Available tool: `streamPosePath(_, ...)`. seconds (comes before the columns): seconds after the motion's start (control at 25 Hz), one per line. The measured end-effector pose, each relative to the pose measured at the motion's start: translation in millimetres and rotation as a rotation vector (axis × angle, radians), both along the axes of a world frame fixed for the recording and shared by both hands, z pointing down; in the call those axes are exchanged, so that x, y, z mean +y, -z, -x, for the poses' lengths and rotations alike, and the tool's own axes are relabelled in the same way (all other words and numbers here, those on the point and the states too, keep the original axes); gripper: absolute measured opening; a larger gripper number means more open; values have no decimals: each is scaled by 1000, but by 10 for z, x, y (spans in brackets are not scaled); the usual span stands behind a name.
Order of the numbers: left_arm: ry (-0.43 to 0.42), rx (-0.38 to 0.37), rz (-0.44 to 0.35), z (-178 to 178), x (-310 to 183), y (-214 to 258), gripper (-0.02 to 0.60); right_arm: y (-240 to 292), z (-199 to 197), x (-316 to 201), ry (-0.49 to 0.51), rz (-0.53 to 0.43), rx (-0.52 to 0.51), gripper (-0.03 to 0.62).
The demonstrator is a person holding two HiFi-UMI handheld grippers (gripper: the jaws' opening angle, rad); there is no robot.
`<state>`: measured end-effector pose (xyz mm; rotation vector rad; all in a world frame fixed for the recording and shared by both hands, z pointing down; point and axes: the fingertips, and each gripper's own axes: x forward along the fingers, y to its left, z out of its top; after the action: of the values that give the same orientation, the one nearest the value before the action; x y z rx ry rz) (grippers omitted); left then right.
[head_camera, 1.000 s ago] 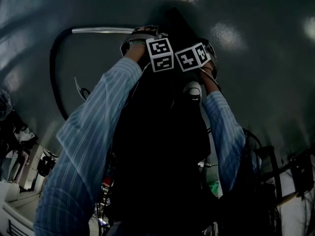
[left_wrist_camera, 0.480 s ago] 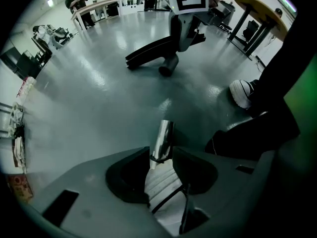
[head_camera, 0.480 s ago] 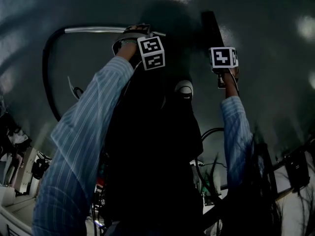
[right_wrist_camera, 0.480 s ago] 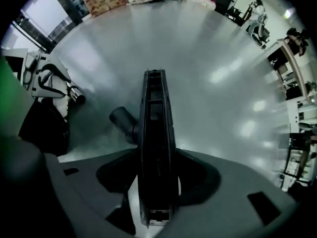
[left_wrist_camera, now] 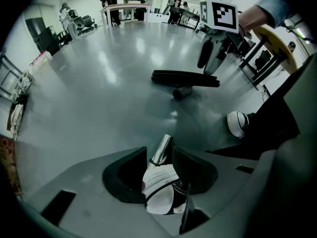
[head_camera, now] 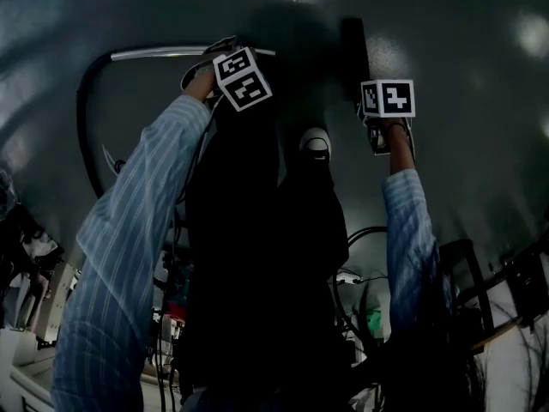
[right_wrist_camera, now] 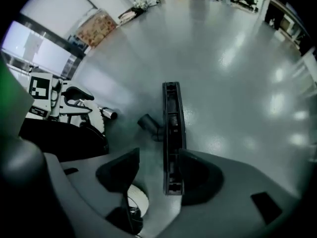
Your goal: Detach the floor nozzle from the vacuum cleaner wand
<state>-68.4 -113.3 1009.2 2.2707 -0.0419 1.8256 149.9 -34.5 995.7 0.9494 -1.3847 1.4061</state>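
The black floor nozzle (right_wrist_camera: 172, 133) lies on the grey floor, off the wand, its short neck (right_wrist_camera: 150, 124) pointing left. It shows too as the nozzle (head_camera: 352, 45) and the nozzle (left_wrist_camera: 185, 78). My right gripper (right_wrist_camera: 158, 170) hangs open just above one end of it, and the fingers (left_wrist_camera: 204, 53) are apart from it. My left gripper (left_wrist_camera: 159, 157) is shut on the silver wand (left_wrist_camera: 162, 149). The wand (head_camera: 163, 53) runs left from that gripper, and its bare open end (right_wrist_camera: 110, 114) faces the nozzle.
A black hose (head_camera: 84, 118) curves from the wand down the left side. My white shoe (head_camera: 316, 142) stands close to the nozzle. A round stool (left_wrist_camera: 277, 41) and tables (left_wrist_camera: 124, 6) with people stand further off.
The right gripper has swung right, away from the left one, taking the nozzle off the wand. The nozzle now lies on the floor and the right jaws stand open above it.
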Motion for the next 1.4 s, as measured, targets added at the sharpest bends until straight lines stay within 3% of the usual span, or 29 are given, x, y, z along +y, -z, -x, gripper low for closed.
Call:
streamPosePath(0.36, 107, 46, 26, -156, 97, 1006, 141, 1221, 324, 47, -187, -111, -146, 232)
streamPosePath(0.64, 356, 135, -17, -247, -11, 2304, 141, 2650, 638, -88, -268, -238, -301, 232)
streamPosePath(0.92, 528, 255, -60, -315, 282, 3749, 141, 3901, 886, 45, -213, -305, -389, 230)
streamPosePath(1.16, 749, 334, -116, -344, 663, 4942, 141, 4802, 993, 330, -131, -327, -414, 230)
streamPosePath(1.28, 807, 381, -114, -465, 966, 5478, 141, 5213, 976, 579, -125, -319, -431, 230)
streamPosePath(1.4, 858, 406, -107, -367, 1226, 5802, 141, 5505, 1094, 720, -121, -317, -423, 230)
